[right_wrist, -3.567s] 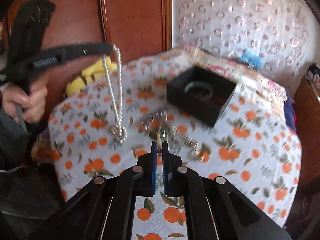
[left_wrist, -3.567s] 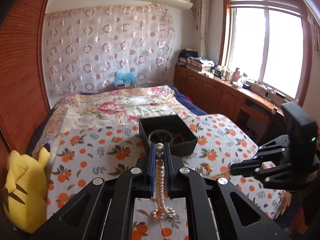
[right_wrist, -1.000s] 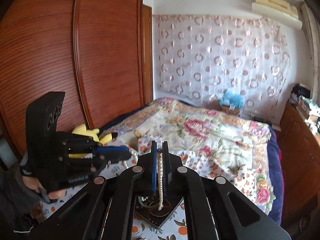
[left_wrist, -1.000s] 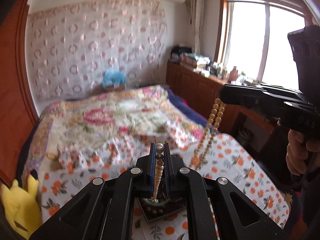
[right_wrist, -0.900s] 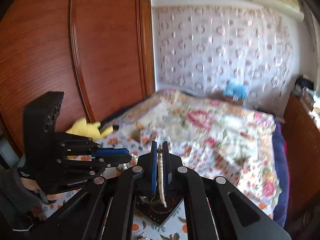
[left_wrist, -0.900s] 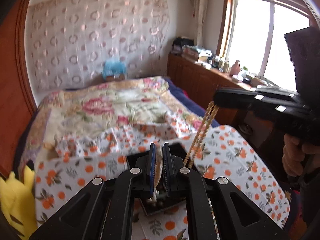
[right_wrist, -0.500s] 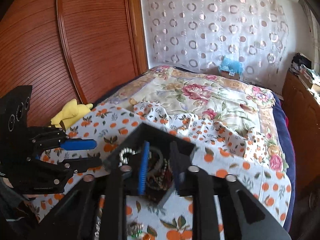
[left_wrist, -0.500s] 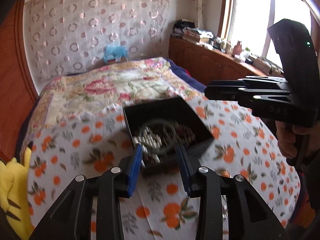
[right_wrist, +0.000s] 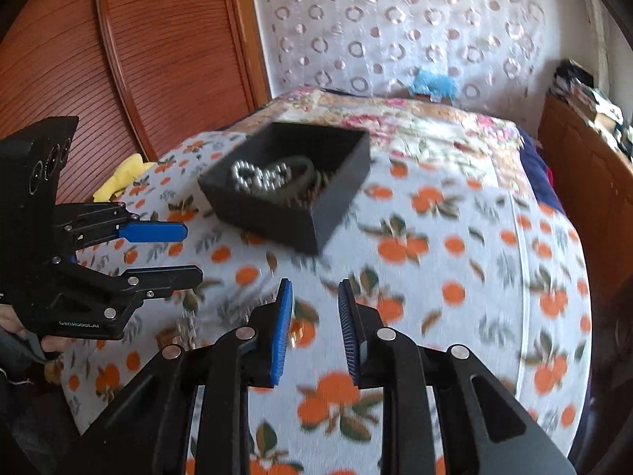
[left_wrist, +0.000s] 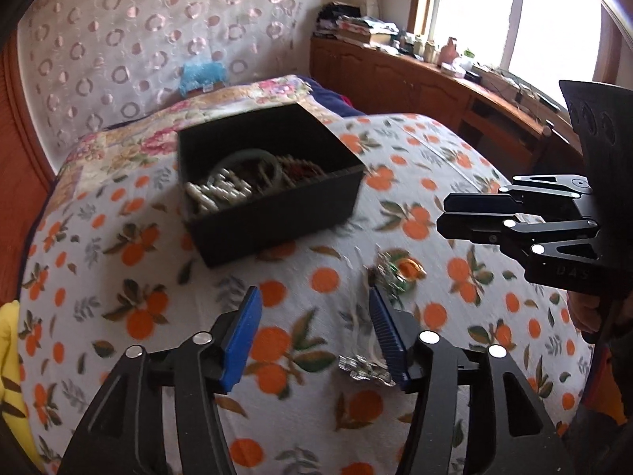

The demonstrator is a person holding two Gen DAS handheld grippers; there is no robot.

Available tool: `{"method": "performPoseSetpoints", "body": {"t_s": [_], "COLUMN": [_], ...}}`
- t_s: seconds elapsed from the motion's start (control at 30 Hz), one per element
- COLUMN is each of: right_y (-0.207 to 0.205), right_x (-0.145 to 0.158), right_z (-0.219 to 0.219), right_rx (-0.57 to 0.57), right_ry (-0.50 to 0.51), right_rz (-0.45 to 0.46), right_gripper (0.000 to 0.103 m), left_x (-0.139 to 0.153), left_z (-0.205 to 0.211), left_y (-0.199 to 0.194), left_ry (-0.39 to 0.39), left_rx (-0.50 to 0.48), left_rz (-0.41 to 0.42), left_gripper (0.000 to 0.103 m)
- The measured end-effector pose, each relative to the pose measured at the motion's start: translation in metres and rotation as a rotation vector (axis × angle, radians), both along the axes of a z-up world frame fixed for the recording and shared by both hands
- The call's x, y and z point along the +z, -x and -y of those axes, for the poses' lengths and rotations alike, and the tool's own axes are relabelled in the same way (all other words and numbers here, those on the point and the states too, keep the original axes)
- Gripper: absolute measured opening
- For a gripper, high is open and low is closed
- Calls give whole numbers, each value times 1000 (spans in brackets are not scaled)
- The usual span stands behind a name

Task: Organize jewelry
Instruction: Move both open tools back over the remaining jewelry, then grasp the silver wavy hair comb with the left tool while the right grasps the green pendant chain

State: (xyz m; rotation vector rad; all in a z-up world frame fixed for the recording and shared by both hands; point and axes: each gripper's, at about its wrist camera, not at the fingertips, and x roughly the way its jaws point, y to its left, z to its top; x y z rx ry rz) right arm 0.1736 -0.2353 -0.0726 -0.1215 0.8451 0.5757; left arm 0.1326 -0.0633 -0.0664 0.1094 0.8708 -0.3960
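A black box [left_wrist: 273, 213] [right_wrist: 300, 221] stands on the orange-print cloth [left_wrist: 150, 277], holding a pearl necklace [left_wrist: 217, 194] [right_wrist: 257, 176], a green bangle [left_wrist: 253, 156] and darker beads. My left gripper [left_wrist: 313, 295] [right_wrist: 192, 253] hangs low over the cloth in front of the box; its jaws are opening with nothing between them. A blurred jewelry cluster [left_wrist: 395, 271] and a silver piece [left_wrist: 366, 368] lie by its right finger. My right gripper [right_wrist: 315, 289] [left_wrist: 443, 215] is open and holds nothing, just short of the box. A small gold piece [right_wrist: 294, 332] lies under it.
A yellow plush toy [right_wrist: 122, 174] sits at the bed's left edge by the wooden wardrobe [right_wrist: 158, 59]. A floral quilt [left_wrist: 221, 103] lies behind the box. A wooden cabinet [left_wrist: 415, 87] runs under the window on the right. A hand [right_wrist: 16, 332] grips the left gripper's handle.
A second ago each gripper held a bead necklace above the box. Both have let go, the necklaces now lie in the box, and both grippers have sunk toward the cloth and opened.
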Motion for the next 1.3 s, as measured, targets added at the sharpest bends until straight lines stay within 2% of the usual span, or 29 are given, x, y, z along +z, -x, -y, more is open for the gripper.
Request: {"method": "performPoseSetpoints", "body": {"t_s": [0.1, 0.2, 0.5, 0.57, 0.63, 0.67, 0.7, 0.77, 1.07, 1.3], "right_y": [6, 11, 17, 17, 17, 17, 17, 16, 13, 8], "right_x": [-6, -8, -7, -6, -7, -7, -7, -9, -19, -18], "right_z": [8, 12, 13, 13, 13, 13, 12, 11, -16, -38], "right_rx": [-20, -30, -28, -29, -28, -26, -24, -20, 54, 108], "right_ry": [0, 7, 9, 7, 5, 7, 7, 4, 4, 4], "right_rz": [-11, -8, 0, 0, -2, -3, -6, -14, -39, -33], "right_gripper": [26, 26, 26, 26, 26, 26, 26, 26, 26, 26], "left_x": [-6, -11, -29, -31, -30, -29, -28, -25, 3, 8], "left_z": [10, 20, 40, 42, 41, 40, 40, 37, 5, -10], "left_y": [7, 14, 18, 18, 18, 19, 20, 21, 31, 35], "left_ry": [-4, -16, -87, -109, -102, -95, -99, -109, -5, 1], "left_rx": [-18, -43, -69, -67, -71, -76, -77, -77, -79, -72], "left_rz": [-11, -18, -26, -5, 2, 6, 13, 5, -29, -52], "left_gripper": [68, 73, 78, 78, 73, 61, 54, 54, 53, 53]}}
